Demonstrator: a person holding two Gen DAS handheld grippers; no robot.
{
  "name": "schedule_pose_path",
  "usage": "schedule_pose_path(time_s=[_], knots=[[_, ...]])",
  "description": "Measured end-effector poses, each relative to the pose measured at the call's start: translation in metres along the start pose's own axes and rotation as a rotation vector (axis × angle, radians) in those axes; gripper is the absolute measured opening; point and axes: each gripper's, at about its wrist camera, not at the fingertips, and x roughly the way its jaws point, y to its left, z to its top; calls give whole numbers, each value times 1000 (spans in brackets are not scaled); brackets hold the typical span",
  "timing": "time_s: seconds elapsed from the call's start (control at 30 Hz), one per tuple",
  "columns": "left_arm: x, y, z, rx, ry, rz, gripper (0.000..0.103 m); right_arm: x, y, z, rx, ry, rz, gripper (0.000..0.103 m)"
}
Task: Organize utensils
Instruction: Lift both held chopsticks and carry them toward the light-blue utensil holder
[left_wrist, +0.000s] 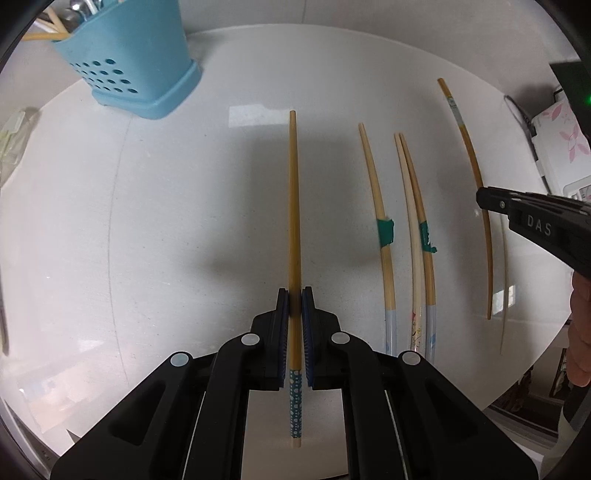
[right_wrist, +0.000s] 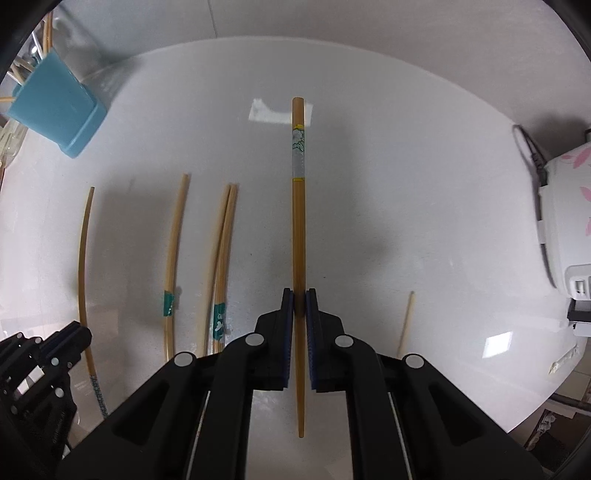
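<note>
Left gripper (left_wrist: 295, 295): pads pinched tight on a dotted chopstick (left_wrist: 293, 206), gripped nearer its patterned end; shaft runs straight ahead between the fingers, teal dotted end back under the gripper body.
Right gripper (right_wrist: 300, 297): pads pinched tight on a banded chopstick (right_wrist: 298, 229); yellow-edged printed band near the far blunt end, thin tip back under the gripper body.
Table (left_wrist: 166, 229): white, round, glossy, with window glare patches.
Holder (left_wrist: 136, 62): blue, perforated, standing at the far left edge of the table; metal cutlery and chopstick ends showing from its top; well apart from both held sticks.
Taped chopstick (left_wrist: 380, 229): single, lying on the table right of the dotted chopstick, green tape wrapped around its middle.
Taped pair (left_wrist: 417, 236): two sticks side by side and touching, green tape on one; just right of the single taped one, pale printed ends toward the near edge.
Between the grippers: taped chopstick and taped pair, lying roughly parallel, apart from both held sticks.
Loose chopstick (right_wrist: 406, 321): short visible length on the table right of the right gripper, near the table edge, partly hidden behind the gripper body.
Rice cooker (right_wrist: 561, 221): white with pink flower print, at the right rim of the table, dark cord beside it; well apart from the sticks.
Person's hand (left_wrist: 580, 332): at the right edge of the left wrist view, behind the right gripper.
Way to the holder: bare tabletop between the dotted chopstick and the holder as seen from the left wrist.
</note>
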Motion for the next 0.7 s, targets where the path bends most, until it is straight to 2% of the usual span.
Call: schedule_pose_path(time_s=[0.1,0.13,0.27,0.47,0.5,0.7], knots=[[-17,16,1,-4,-28,-12,6,-19,-2,-5,20,-55,-2,6],[-21,23,-3,-6,-35,-15,6,-26,-2,-10,19,-118,0,6],[-48,38,-2,6,-87,-17,6,-48,-6,-21,38,-203,-2,6],[-75,33,-4,22,-152,-48,6,-79,-10,-47,69,-311,-12,6],[-83,33,-4,27,-177,-78,6,-84,-13,-47,66,-341,-5,6],[-112,37,-2,33,-294,-116,6,-108,-13,-50,72,-435,-3,6]])
